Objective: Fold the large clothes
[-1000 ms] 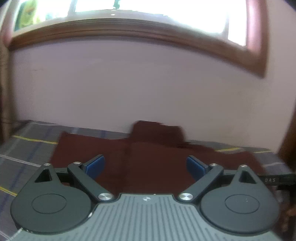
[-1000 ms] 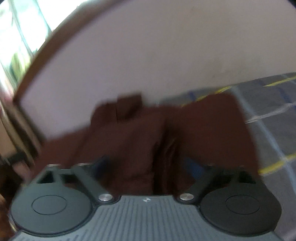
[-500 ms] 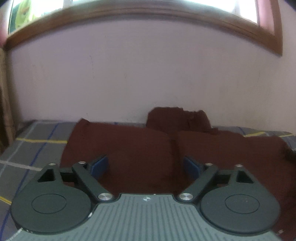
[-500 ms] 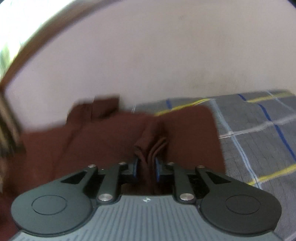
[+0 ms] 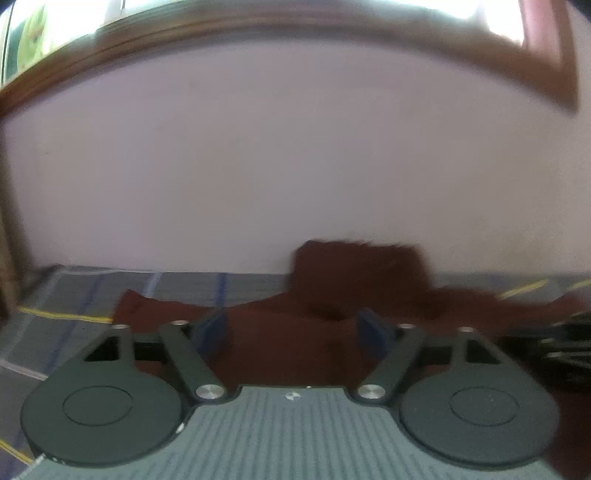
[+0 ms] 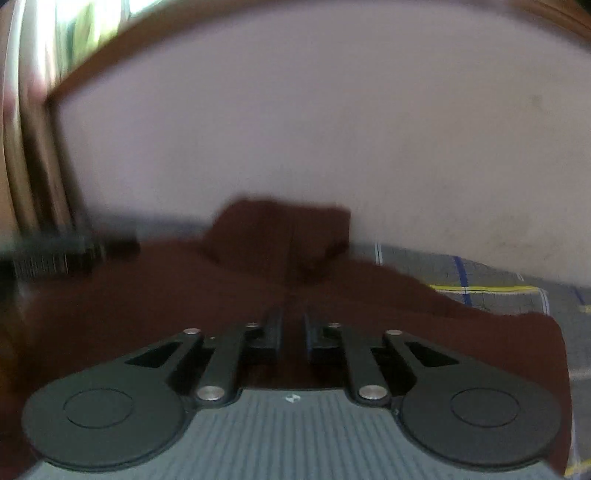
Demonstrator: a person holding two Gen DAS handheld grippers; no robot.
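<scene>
A large dark maroon garment (image 5: 295,347) lies spread on a grey plaid bedsheet (image 5: 74,295), one end bunched up against the wall (image 5: 354,273). My left gripper (image 5: 293,328) is open just above the cloth, its blue pads apart with cloth showing between them. In the right wrist view the garment (image 6: 184,288) fills the foreground. My right gripper (image 6: 293,328) is shut on a ridge of the maroon cloth, jaws nearly together. The right gripper also shows at the far right of the left wrist view (image 5: 554,343).
A pale pink wall (image 5: 295,166) rises right behind the bed, with a wood-framed window (image 5: 258,29) above. A curtain (image 6: 29,147) hangs at the left. Bare plaid sheet (image 6: 498,280) lies to the right of the garment.
My right gripper closed on a fold of the garment and still holds it. Both views have shifted, and the left gripper's jaws have narrowed a little.
</scene>
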